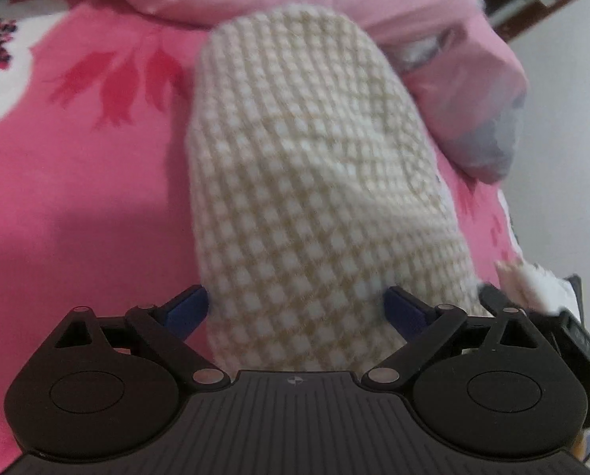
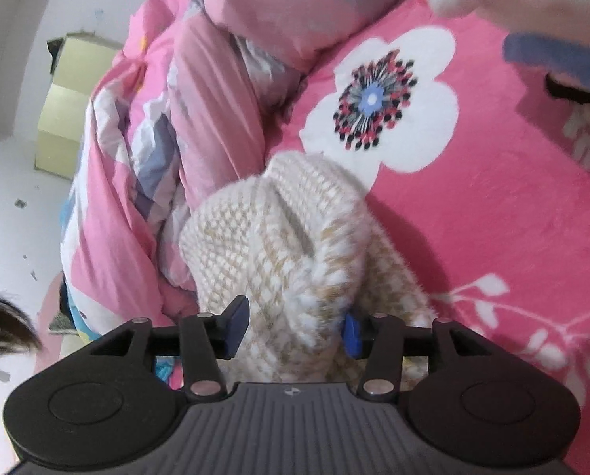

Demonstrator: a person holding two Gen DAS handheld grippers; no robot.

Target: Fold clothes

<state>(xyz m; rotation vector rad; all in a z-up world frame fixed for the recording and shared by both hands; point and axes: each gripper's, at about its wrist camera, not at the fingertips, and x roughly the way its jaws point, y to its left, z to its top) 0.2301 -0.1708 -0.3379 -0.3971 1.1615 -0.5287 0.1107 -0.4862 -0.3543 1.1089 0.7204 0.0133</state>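
A cream and tan checked knit garment [image 1: 311,182] stretches forward from my left gripper [image 1: 297,308] above a pink flowered bedsheet [image 1: 77,206] and casts a shadow on it. The left gripper's blue pads [image 1: 188,310] stand wide apart, open, with the knit filling the gap between them. In the right wrist view the same knit garment [image 2: 279,237] is bunched into thick folds. My right gripper [image 2: 295,330] is shut on that bunch, the pads [image 2: 237,326] pressing it from both sides.
A rumpled pink, white and grey quilt [image 2: 200,126] lies against the garment's far side, also quilt [image 1: 433,19]. White walls and a yellow-green box [image 2: 69,107] sit beyond the bed. A blurred white shape with a blue band [image 2: 556,55] hangs at upper right.
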